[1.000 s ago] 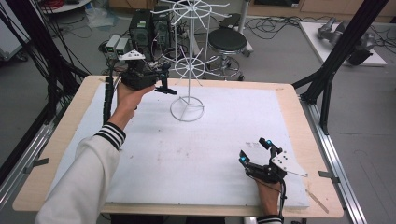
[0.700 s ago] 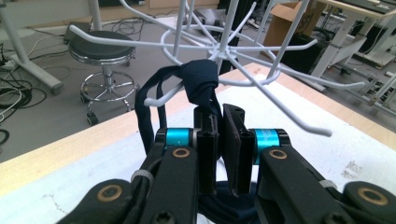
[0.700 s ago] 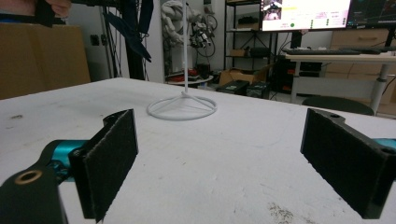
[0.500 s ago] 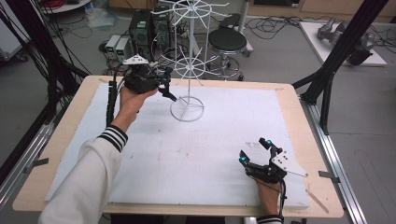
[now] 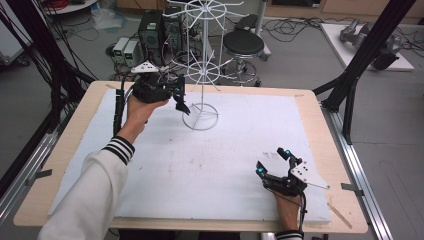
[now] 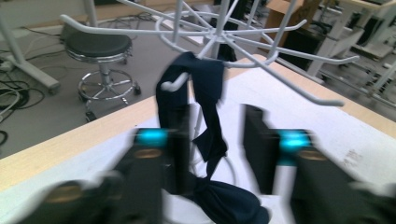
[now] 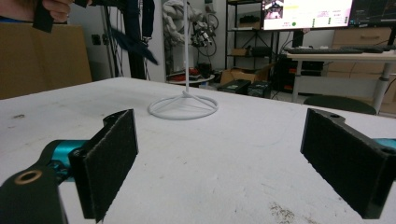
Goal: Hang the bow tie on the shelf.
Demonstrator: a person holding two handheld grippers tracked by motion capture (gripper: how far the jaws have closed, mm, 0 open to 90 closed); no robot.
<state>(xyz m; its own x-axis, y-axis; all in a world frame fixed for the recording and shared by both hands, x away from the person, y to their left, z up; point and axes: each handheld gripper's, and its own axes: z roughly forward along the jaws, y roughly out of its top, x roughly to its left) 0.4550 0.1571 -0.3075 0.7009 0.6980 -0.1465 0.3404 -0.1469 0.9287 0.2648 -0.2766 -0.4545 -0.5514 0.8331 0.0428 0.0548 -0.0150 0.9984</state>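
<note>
A white wire rack [image 5: 202, 75] with radiating hook arms stands on a ring base [image 5: 200, 120] at the back of the table. A dark navy cloth [image 6: 205, 93] hangs from the tip of one low hook arm [image 6: 173, 85]. My left gripper [image 6: 215, 135] is raised at that arm, open, and the cloth dangles down between its jaws, closer to the left one. In the high view the left gripper [image 5: 177, 97] sits just left of the rack pole. My right gripper [image 5: 272, 161] rests open on the white mat at the front right, with nothing between its pads [image 7: 112, 158].
A white foam mat [image 5: 225, 165] covers most of the wooden table [image 5: 327, 145]. Behind the table stand a round stool [image 5: 242, 44] and computer boxes [image 5: 150, 32]. Black frame posts [image 5: 360, 55] rise at the right and left sides.
The left gripper has shifted slightly right and down toward the rack's low hook arm. The right gripper has stayed still.
</note>
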